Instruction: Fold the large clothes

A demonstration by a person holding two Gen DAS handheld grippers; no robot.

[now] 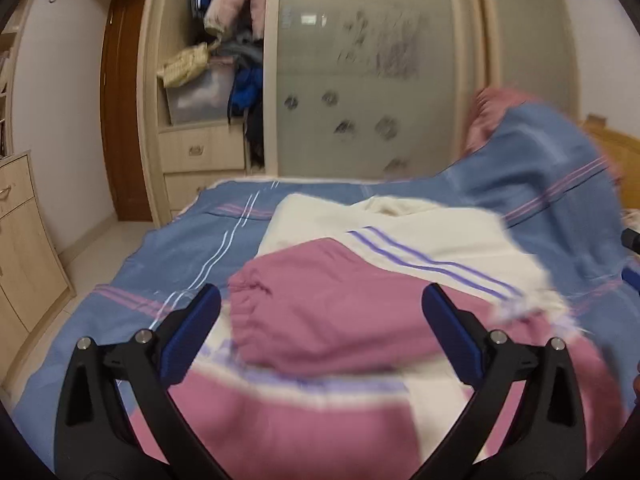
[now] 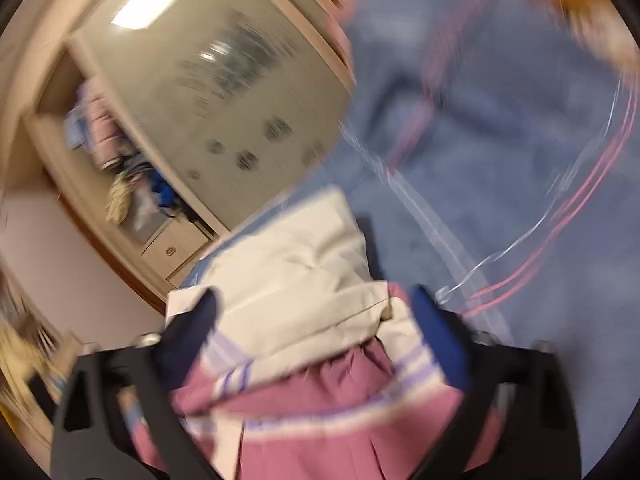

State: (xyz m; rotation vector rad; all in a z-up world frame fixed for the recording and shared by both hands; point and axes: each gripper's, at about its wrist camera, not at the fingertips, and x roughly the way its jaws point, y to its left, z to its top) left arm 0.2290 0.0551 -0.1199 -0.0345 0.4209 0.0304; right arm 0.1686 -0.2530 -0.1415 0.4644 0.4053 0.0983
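Black arms with blue fingers [image 1: 448,320] filled the bottom of the left wrist view; the left gripper [image 1: 322,312] stood wide apart and held nothing. Between and just beyond the fingers lay the jacket [image 1: 384,240], pink and cream with purple stripes, partly folded on the bed [image 1: 160,256]. A pink sleeve [image 1: 320,312] with a gathered cuff lay across the cream part, the cuff pointing left. The bed's blue cover carried pink and white lines. At the far right the cover rose into a heap, blurred, with something pink at its top. Behind the bed stood a wardrobe [image 1: 360,72] with frosted sliding doors; its open left bay held hanging clothes, a plastic box and drawers below. A brown door [image 1: 120,100] was left of it.

Pink cloth also lay closest in the right wrist view, which was tilted and badly blurred. The right gripper [image 2: 316,308] had its fingers [image 2: 436,332] spread wide, and the jacket [image 2: 296,276] sat in the gap between them; whether cloth touched either finger could not be told. The cream part lay beyond the pink, on the bed [image 2: 440,208]. The wardrobe [image 2: 224,92] slanted across the upper left, a ceiling light reflected in its door.
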